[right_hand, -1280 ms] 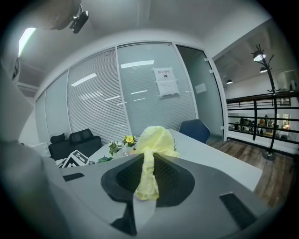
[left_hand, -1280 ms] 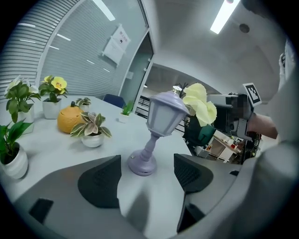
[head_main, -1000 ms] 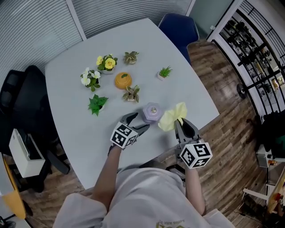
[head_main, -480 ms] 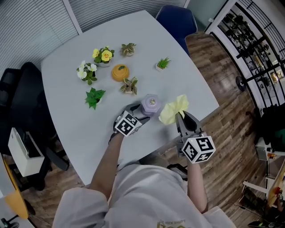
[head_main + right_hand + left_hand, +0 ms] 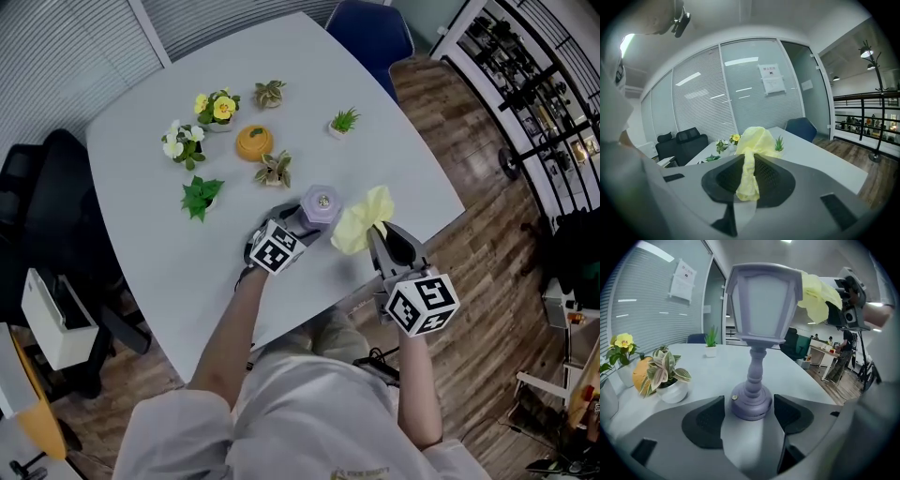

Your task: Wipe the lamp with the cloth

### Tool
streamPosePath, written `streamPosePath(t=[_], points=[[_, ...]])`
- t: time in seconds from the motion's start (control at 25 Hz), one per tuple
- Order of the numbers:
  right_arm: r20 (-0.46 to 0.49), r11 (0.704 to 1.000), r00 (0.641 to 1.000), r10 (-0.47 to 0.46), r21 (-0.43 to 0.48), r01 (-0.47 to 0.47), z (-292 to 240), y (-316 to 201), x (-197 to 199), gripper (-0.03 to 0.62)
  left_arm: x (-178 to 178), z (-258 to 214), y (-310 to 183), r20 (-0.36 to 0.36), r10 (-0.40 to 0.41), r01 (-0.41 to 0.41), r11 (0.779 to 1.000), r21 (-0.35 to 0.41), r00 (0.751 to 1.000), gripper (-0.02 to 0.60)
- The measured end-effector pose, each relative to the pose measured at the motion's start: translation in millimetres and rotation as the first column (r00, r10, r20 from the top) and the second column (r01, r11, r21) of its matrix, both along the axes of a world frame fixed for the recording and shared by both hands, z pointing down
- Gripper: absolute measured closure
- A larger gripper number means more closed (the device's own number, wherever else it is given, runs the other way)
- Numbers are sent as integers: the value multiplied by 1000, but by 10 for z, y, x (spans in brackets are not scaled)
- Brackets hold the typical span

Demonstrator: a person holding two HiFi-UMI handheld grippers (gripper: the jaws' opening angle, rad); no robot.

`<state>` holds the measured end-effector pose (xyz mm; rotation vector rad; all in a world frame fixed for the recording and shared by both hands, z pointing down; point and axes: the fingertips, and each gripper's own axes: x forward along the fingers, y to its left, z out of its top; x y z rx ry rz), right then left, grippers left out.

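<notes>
A pale purple lantern-shaped lamp (image 5: 321, 206) stands upright near the table's front edge. In the left gripper view the lamp (image 5: 761, 310) rises right ahead, its round base between the jaws. My left gripper (image 5: 298, 225) (image 5: 751, 411) is shut on that base. My right gripper (image 5: 382, 236) (image 5: 749, 176) is shut on a yellow cloth (image 5: 361, 225) (image 5: 752, 145), which bunches up above the jaws. The cloth (image 5: 815, 298) hangs just right of the lamp's shade, at or very near its upper corner.
Several small potted plants stand behind the lamp on the white table (image 5: 141, 234): a variegated one (image 5: 275, 171) nearest, an orange pot (image 5: 254, 142), yellow flowers (image 5: 217, 108), a green leafy plant (image 5: 199, 197). A blue chair (image 5: 370, 28) and a black chair (image 5: 42, 187) flank the table.
My left gripper has slid forward until its jaws reach the lamp's base. The right gripper with the cloth has stayed beside the lamp.
</notes>
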<state>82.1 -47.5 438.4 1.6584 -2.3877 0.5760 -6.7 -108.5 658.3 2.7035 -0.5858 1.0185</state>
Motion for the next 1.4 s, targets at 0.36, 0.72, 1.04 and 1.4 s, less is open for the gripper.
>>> streamPosePath(t=[0.36, 0.72, 1.04, 1.4], points=[[36, 989, 989, -145, -19, 146, 111, -315, -171, 525, 5, 30, -1, 24, 14, -15, 1000, 25, 1000, 276], [27, 939, 940, -339, -52, 340, 258, -585, -330, 525, 9, 74, 36, 49, 57, -58, 998, 12, 997, 304], [24, 903, 907, -421, -78, 422, 417, -704, -431, 525, 22, 67, 27, 50, 57, -57, 998, 10, 997, 304], [-30, 885, 889, -458, -112, 452, 445, -723, -475, 525, 6, 81, 13, 52, 56, -57, 998, 23, 997, 304]])
